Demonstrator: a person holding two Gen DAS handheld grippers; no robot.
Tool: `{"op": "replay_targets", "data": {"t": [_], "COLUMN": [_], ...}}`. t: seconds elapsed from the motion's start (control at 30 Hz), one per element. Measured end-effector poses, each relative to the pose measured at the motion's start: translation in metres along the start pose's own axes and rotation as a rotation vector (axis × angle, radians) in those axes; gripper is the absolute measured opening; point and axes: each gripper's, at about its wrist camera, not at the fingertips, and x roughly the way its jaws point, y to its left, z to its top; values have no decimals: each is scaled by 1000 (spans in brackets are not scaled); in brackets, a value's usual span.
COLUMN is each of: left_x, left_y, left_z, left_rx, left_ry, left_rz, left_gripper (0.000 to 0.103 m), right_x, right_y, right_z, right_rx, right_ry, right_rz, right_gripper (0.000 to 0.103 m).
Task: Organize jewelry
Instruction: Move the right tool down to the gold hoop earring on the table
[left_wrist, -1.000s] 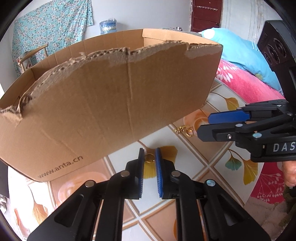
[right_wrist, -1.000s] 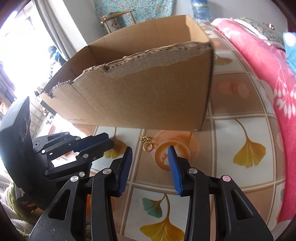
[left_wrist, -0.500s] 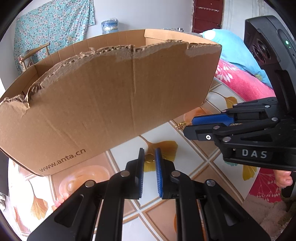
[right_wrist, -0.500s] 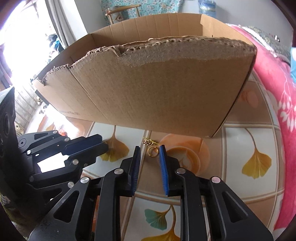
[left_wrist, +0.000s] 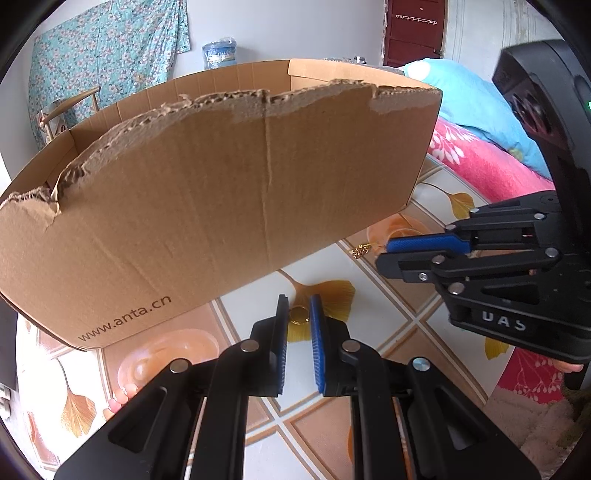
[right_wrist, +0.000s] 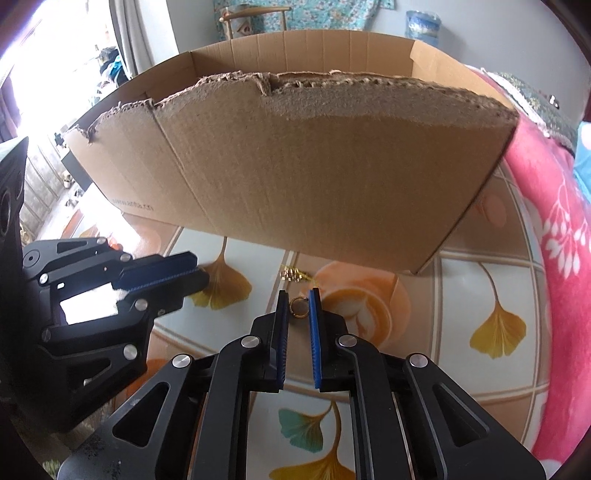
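My left gripper (left_wrist: 299, 308) is shut on a small gold ring (left_wrist: 298, 316), held between its blue pads above the tiled tabletop. My right gripper (right_wrist: 298, 304) is shut on a second gold ring (right_wrist: 299, 307) close to the tabletop. A small gold chain piece (right_wrist: 292, 274) lies on the table just beyond the right gripper, by the box's base; it also shows in the left wrist view (left_wrist: 360, 251). A large open cardboard box (left_wrist: 221, 192) with a torn top edge stands right behind both grippers; it also fills the right wrist view (right_wrist: 314, 166).
The tabletop (right_wrist: 480, 295) has a tile pattern with ginkgo leaves. A pink floral blanket (right_wrist: 561, 229) lies along the right. A wooden chair (left_wrist: 70, 107) and a water jug (left_wrist: 219, 55) stand behind the box.
My right gripper moved forward to the ring and closed from wide open onto it. My left gripper stayed shut on its ring, nearly still.
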Motion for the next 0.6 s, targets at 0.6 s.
{"op": "replay_targets", "data": {"t": [0.6], "left_x": [0], "left_y": [0], "left_z": [0], "left_rx": [2], "left_ry": [0], "left_rz": [0], "left_gripper": [12], "right_x": [-3], "right_y": [-2], "right_z": [-3], "right_rx": [3], "right_ry": [11], "right_rz": [22], "right_gripper": [16]}}
